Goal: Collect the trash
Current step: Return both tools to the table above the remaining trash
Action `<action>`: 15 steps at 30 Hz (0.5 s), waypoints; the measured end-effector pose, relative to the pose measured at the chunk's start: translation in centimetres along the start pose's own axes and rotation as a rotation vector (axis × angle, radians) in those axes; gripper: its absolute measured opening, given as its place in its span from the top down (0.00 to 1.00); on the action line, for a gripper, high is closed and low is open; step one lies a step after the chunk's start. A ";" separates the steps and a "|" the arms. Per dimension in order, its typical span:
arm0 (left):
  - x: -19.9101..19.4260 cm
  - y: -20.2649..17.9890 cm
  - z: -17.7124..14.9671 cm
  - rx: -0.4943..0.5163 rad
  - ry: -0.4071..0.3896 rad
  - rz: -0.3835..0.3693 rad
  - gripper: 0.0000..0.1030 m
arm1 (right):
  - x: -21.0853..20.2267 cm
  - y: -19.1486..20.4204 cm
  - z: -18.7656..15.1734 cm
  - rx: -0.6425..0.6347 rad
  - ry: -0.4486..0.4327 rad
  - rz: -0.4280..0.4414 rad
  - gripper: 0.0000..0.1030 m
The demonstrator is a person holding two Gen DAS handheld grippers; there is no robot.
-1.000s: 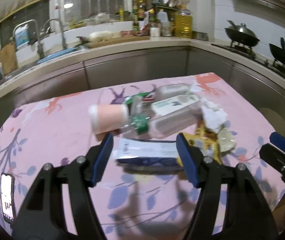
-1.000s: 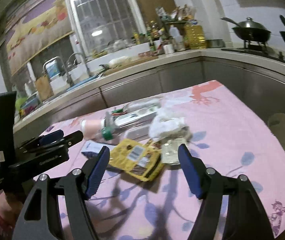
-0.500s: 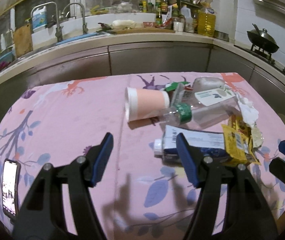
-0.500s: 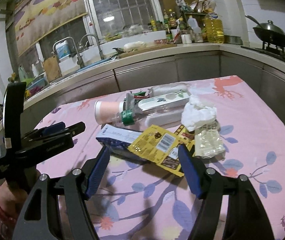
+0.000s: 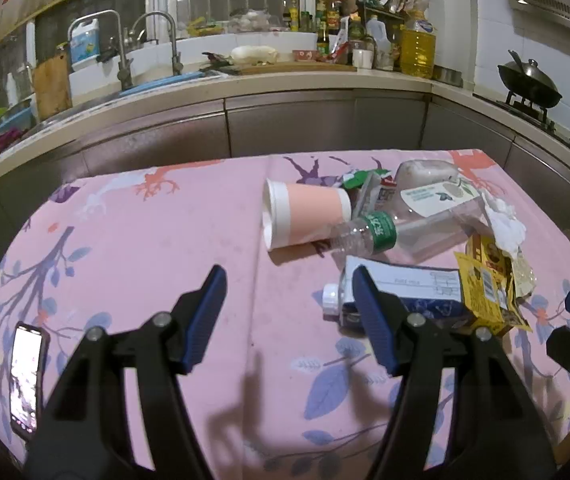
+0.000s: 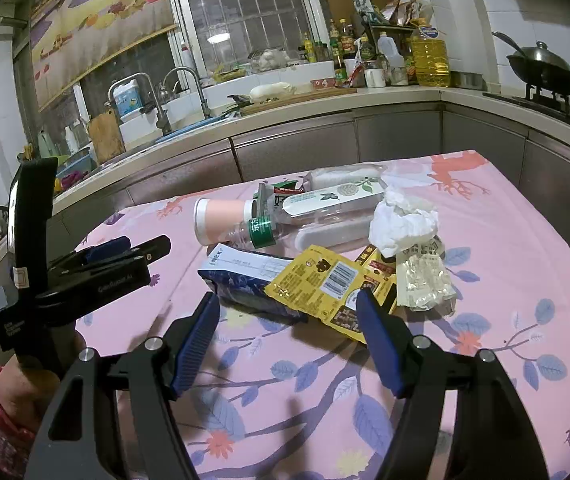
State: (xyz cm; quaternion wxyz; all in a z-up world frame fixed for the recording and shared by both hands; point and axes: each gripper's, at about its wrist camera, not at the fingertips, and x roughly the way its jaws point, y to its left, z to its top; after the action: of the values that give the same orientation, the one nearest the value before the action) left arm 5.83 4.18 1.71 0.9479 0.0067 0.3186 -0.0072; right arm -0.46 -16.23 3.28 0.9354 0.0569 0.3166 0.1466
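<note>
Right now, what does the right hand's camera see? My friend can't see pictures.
The open right gripper hovers over a trash pile on a pink flowered tablecloth: yellow wrapper, blue carton, crumpled tissue, plastic bottle, paper cup.

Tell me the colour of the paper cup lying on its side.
Pale pink with a white rim: the paper cup shows best in the left wrist view.

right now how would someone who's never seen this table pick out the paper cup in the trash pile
Start at the pink floral tablecloth and find the trash heap on its far right side. The paper cup lies tipped on its side at the heap's left edge, its open mouth facing the bare cloth. It alone is peach with a white rim, beside the clear plastic bottle.
</note>
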 end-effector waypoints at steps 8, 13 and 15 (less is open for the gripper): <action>0.5 0.0 -0.1 -0.003 0.013 0.007 0.39 | 0.1 -0.6 -0.4 0.007 0.009 0.000 0.34; 1.1 0.2 -0.2 0.001 0.023 0.011 0.39 | 0.2 -1.2 -0.4 0.011 0.012 -0.002 0.35; 1.4 0.6 -0.2 -0.006 0.029 0.007 0.39 | 0.4 -1.6 -0.5 0.012 0.018 -0.005 0.38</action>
State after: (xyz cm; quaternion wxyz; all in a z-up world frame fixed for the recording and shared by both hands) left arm 6.79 4.76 0.69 0.9431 0.0051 0.3324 -0.0028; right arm -0.07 -17.61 2.32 0.9326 0.0606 0.3260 0.1428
